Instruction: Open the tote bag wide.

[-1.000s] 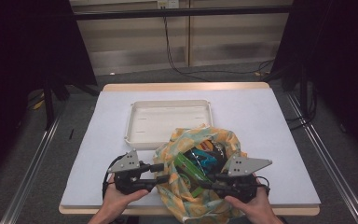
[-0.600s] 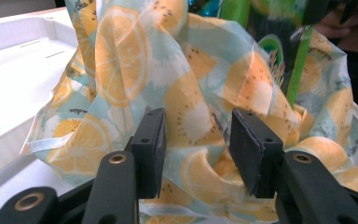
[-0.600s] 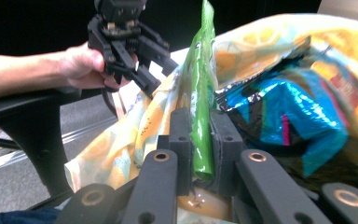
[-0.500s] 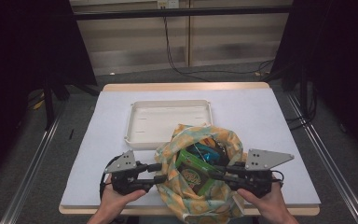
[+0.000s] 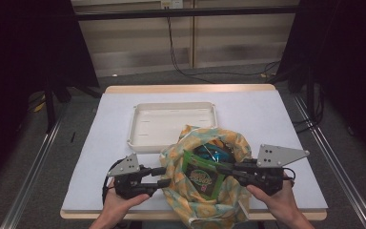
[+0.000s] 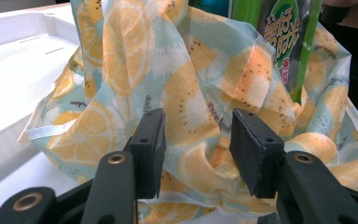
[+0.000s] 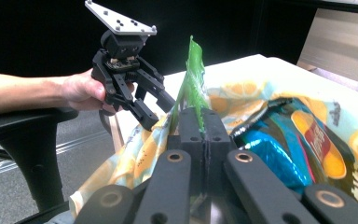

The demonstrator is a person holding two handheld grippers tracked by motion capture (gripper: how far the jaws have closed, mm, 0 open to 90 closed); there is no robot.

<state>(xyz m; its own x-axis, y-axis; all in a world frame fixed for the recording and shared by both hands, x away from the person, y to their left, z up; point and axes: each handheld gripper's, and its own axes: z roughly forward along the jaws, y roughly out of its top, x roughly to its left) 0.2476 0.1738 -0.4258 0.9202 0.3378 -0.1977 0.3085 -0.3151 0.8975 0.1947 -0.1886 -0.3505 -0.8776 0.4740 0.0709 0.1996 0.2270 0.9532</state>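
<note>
Lifting green snack packet [image 5: 201,174] higher, right gripper [image 5: 221,168] clamped.

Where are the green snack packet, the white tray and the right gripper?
green snack packet [image 5: 201,175]: high view, its printed front face.
white tray [image 5: 171,125]: high view, its bare floor.
right gripper [image 7: 204,122]: right gripper view, shut fingertips on the packet's edge.

White tray [image 5: 147,128]: shallow, rectangular, lying toward the far middle of the table [image 5: 267,114]; its pale rim also appears at the left in the left gripper view [image 6: 14,37]
Table: white top with a wooden edge at the far and near sides
Black cables [image 5: 209,72]: on the grey floor beyond the far edge
Metal rails [image 5: 33,171]: along the floor on both sides
Black chair arm [image 7: 23,126]: at left in the right gripper view
</note>
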